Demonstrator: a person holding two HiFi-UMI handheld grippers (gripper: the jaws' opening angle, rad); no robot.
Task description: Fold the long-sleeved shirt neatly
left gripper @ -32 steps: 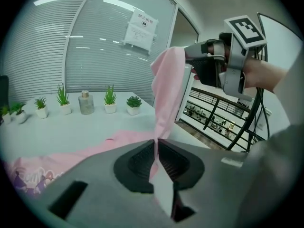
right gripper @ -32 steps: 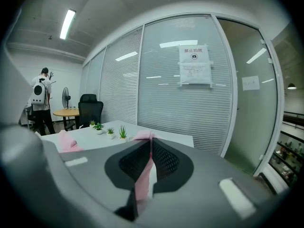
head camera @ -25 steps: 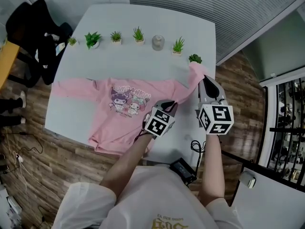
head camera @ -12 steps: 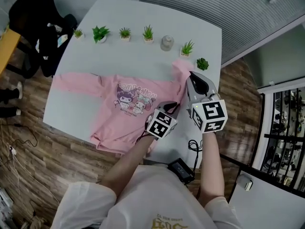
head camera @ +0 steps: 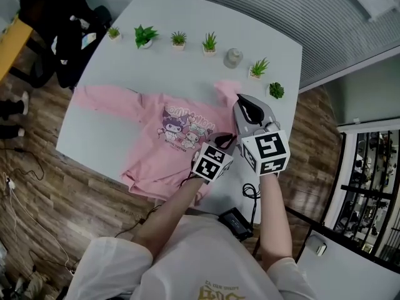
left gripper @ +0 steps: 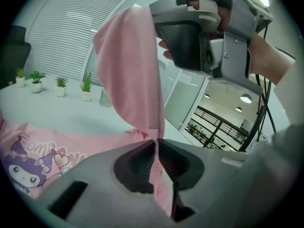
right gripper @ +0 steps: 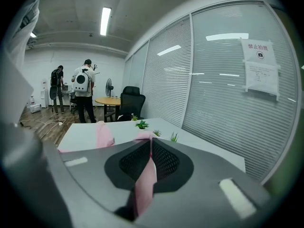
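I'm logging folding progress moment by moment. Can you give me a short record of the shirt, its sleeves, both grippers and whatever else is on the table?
garment: pink long-sleeved shirt, cartoon print up, body flat on the white table
sleeve: lifted off the table
other sleeve: lying flat, stretched out
left gripper: shut on the sleeve
right gripper: shut on the sleeve, higher up
also on table: row of small potted plants, clear jar
fold state: no fold laid down yet

Right tongs [right gripper: 150, 141] tight on a pink shirt fold [right gripper: 145, 182], white table [right gripper: 78, 134] beyond.
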